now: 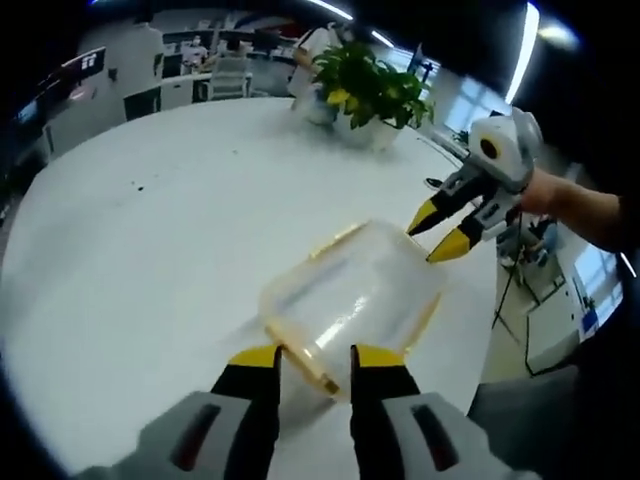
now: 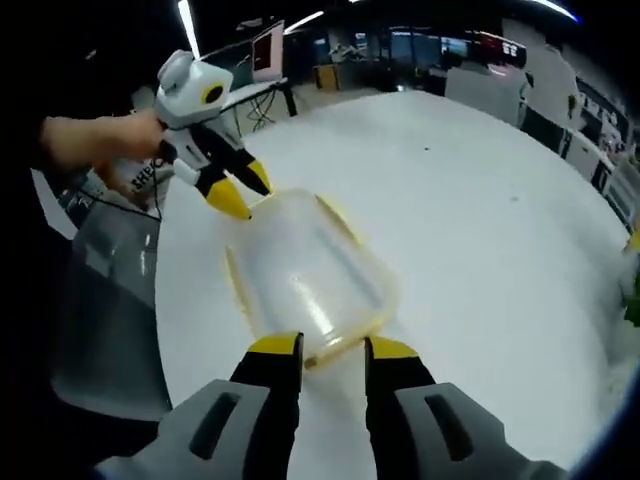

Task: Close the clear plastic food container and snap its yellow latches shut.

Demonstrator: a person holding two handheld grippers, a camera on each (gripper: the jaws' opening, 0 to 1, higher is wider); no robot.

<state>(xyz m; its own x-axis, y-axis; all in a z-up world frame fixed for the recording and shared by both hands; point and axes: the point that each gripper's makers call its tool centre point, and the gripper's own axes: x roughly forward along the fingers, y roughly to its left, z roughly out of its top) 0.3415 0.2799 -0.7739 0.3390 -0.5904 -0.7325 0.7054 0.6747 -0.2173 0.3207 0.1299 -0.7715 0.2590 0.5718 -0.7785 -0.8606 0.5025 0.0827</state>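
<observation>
Tongs first: left gripper (image 1: 314,362) sits at one short end of the clear container (image 1: 350,295), jaws spread either side of the yellow end latch (image 1: 305,365), nothing pinched. Right gripper (image 2: 333,350) is at the opposite end, jaws likewise apart, tips just at the rim.

Container lies near the table edge, lid seemingly on, latches seemingly unfastened. Likely light, thin-walled, slick plastic; apt to skate on the smooth top if pushed from one end only. Best purchase looks like the latch tabs, pressed from both ends at once.

Round white table (image 1: 150,220), glossy. Potted plant (image 1: 370,90) at far side. Open office beyond, strip lights overhead.
</observation>
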